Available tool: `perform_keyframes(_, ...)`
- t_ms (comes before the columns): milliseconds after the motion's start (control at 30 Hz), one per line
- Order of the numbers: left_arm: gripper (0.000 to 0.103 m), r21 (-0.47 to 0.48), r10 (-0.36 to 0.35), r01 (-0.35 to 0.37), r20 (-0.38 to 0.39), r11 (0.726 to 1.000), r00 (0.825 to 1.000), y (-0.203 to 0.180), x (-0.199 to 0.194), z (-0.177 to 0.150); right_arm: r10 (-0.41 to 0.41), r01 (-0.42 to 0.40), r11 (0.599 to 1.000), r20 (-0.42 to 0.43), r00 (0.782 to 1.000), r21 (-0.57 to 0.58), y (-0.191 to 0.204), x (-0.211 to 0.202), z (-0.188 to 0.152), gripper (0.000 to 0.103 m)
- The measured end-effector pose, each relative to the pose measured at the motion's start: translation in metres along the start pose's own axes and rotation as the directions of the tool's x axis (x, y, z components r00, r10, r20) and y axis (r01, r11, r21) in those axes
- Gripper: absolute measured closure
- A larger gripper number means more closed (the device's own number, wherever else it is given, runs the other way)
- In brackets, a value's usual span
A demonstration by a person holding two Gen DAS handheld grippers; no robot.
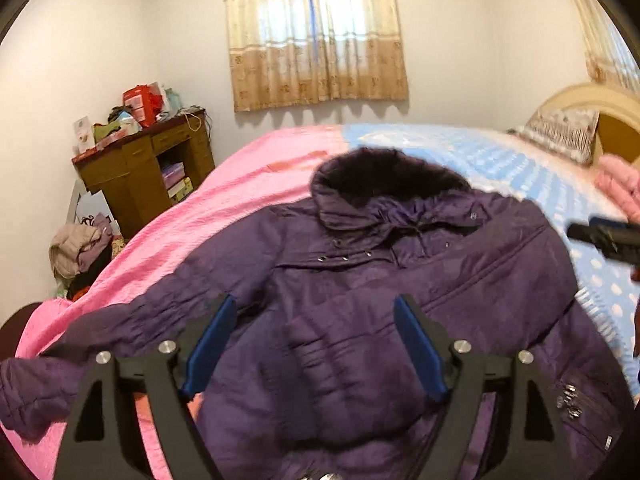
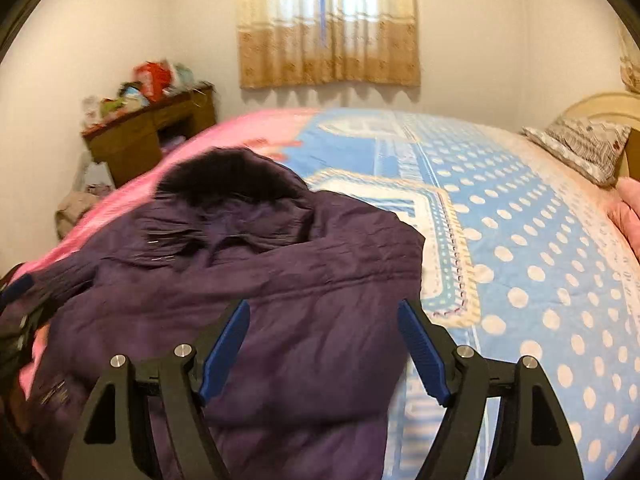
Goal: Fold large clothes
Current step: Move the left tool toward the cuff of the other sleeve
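Blue-padded fingers (image 1: 208, 354) of the left claw (image 1: 316, 350) stand nearest the lens, spread wide and released; nothing sits between them, and the pads hover above the cloth without pressing it. Right claw (image 2: 324, 354) is likewise spread and empty, poised over the near right edge of the garment. Purple padded jacket (image 1: 360, 288) lies flat on the bed (image 2: 520, 240), collar toward the far side, one sleeve trailing off to the near left. Shell is a crinkled, faintly glossy woven fabric with quilted seams, metal snaps and a dark fur-trimmed hood (image 1: 384, 168). Bedcover is pink on the left, blue with pale dots on the right. No readable writing or brand is visible. Cluttered wooden cabinet (image 1: 148, 172) stands far left.
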State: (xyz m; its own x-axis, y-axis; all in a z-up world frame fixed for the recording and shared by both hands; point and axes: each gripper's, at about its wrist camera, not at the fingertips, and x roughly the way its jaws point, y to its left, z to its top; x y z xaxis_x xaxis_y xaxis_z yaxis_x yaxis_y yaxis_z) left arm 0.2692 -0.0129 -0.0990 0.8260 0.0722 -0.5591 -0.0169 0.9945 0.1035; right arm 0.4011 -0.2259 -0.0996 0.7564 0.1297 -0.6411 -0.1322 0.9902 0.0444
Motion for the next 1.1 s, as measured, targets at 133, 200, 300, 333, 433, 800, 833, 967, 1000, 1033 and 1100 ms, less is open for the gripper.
perform_keyframes(133,0.020,0.080,0.067,-0.061,-0.074,0.995,0.995,-0.016,0.032,-0.010,0.033,-0.033,0.999,-0.064,0.997,0.005,0.010,0.043,0.000,0.026)
perform_keyframes(200,0.018,0.086,0.089,-0.077,-0.140,0.993,0.986,-0.014,0.051,-0.019,0.026,-0.030,0.999,-0.089,0.996,-0.035,0.024,0.052,-0.011,0.026)
perform_keyframes(300,0.010,0.050,0.076,-0.068,-0.185,0.996,0.980,-0.006,0.062,-0.026,0.021,-0.030,0.997,-0.106,0.994,-0.078,0.037,0.062,-0.028,0.021)
perform_keyframes(333,0.005,0.032,0.072,-0.067,-0.203,0.997,0.976,-0.002,0.065,-0.028,0.011,-0.021,0.996,-0.108,0.994,-0.091,0.039,0.066,-0.034,0.020)
perform_keyframes(433,0.000,-0.036,0.037,-0.047,-0.247,0.998,0.968,0.010,0.073,-0.032,0.012,-0.025,0.996,-0.144,0.990,-0.089,0.035,0.074,-0.042,0.020)
perform_keyframes(800,0.000,0.008,0.082,-0.083,-0.258,0.997,0.963,-0.001,0.073,-0.037,-0.031,0.005,0.990,-0.180,0.983,-0.141,0.043,0.083,-0.044,0.018)
perform_keyframes(833,0.000,0.005,0.080,-0.081,-0.258,0.997,0.963,-0.001,0.073,-0.038,-0.032,0.006,0.990,-0.181,0.983,-0.143,0.043,0.084,-0.044,0.018)
perform_keyframes(967,0.000,0.002,0.076,-0.078,-0.259,0.997,0.963,0.000,0.074,-0.037,-0.045,0.016,0.987,-0.182,0.982,-0.157,0.045,0.083,-0.045,0.018)
perform_keyframes(1000,0.000,0.003,0.077,-0.079,-0.259,0.997,0.963,0.000,0.074,-0.036,-0.045,0.017,0.987,-0.181,0.982,-0.157,0.045,0.084,-0.044,0.018)
perform_keyframes(1033,0.000,0.003,0.078,-0.080,-0.259,0.997,0.963,-0.001,0.074,-0.037,-0.045,0.016,0.988,-0.181,0.982,-0.157,0.045,0.084,-0.045,0.018)
perform_keyframes(1100,0.000,0.003,0.077,-0.079,-0.260,0.997,0.963,0.000,0.074,-0.036,-0.048,0.018,0.987,-0.182,0.982,-0.160,0.046,0.084,-0.045,0.018)
